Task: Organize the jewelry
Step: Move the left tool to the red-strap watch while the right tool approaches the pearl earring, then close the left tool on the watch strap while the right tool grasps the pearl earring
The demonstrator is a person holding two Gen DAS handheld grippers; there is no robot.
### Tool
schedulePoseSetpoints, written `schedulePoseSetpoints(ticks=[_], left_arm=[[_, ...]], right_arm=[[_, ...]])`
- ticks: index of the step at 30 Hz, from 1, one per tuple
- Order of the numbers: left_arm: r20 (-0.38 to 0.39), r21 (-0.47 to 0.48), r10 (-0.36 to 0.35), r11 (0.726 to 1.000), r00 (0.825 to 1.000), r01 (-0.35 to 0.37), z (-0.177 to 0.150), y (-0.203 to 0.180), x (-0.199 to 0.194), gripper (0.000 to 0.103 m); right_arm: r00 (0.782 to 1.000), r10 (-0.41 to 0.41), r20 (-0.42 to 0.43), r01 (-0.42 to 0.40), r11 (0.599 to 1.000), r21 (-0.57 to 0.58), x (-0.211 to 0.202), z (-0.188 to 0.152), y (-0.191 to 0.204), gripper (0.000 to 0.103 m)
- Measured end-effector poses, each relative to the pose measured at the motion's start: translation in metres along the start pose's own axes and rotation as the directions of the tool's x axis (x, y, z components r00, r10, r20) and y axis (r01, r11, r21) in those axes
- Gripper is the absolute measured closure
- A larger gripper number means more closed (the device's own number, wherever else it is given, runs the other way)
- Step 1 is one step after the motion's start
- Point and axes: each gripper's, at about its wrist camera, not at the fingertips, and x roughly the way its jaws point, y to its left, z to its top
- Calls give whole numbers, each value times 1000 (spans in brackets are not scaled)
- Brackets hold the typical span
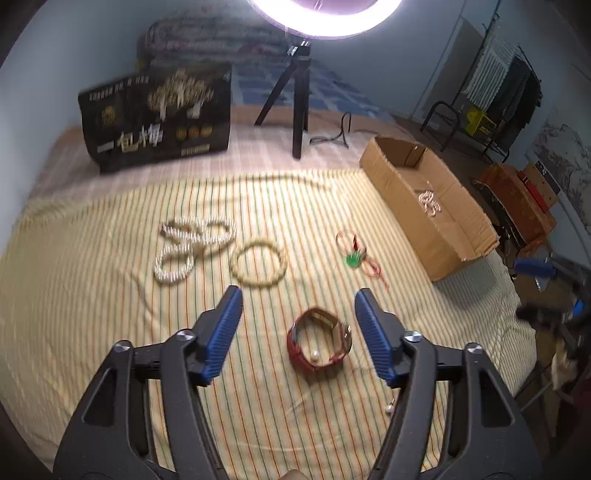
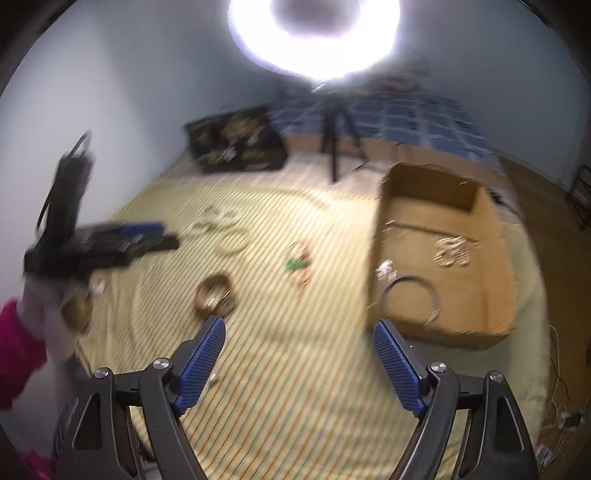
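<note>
The striped sheet [image 1: 110,332] covers the bed and lies under both grippers. Ahead of the left jaws and to their left stands a black printed box [image 1: 159,118]; straight ahead stands a tripod [image 1: 299,110] carrying a lit ring light [image 1: 325,22].

A cardboard box [image 1: 436,236] lies ahead of the left jaws, to their right. In the right wrist view it sits just ahead of the right finger. It holds a pearl cluster [image 1: 430,203] and, seen from the right wrist, a thin grey hoop [image 2: 412,299].

The left gripper [image 1: 299,301] stands open with nothing between its pads. A red bracelet [image 1: 319,341] lies on the sheet in the gap between the fingers, touching neither pad. Beyond the fingertips lie a beaded ring [image 1: 258,264], a pearl strand [image 1: 194,245] further left, and a red cord with a green charm [image 1: 354,256] to the right. A small pearl earring [image 1: 389,408] shows beside the right finger's base.

The right gripper [image 2: 299,330] stands open and empty, over bare sheet. The red bracelet lies just beyond its left fingertip. This view is motion-blurred.
</note>
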Motion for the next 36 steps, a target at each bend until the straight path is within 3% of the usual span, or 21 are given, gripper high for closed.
schedulePoseSetpoints(ticks=[12, 22, 32, 36], left_arm=[[-108, -80, -44, 996, 993, 36, -25, 9, 32, 57], [-152, -95, -27, 995, 988, 13, -29, 13, 56, 59], [-160, -110, -20, 994, 987, 3, -26, 16, 65, 59], [-164, -121, -18, 993, 986, -2, -26, 17, 71, 65]], right_arm=[[984, 108, -142, -136, 970, -200, 48, -45, 55, 41], [961, 143, -238, -204, 944, -258, 82, -58, 78, 59], [961, 98, -257, -171, 946, -277, 97, -63, 88, 69], [962, 93, -256, -161, 952, -260, 103, -60, 89, 71]])
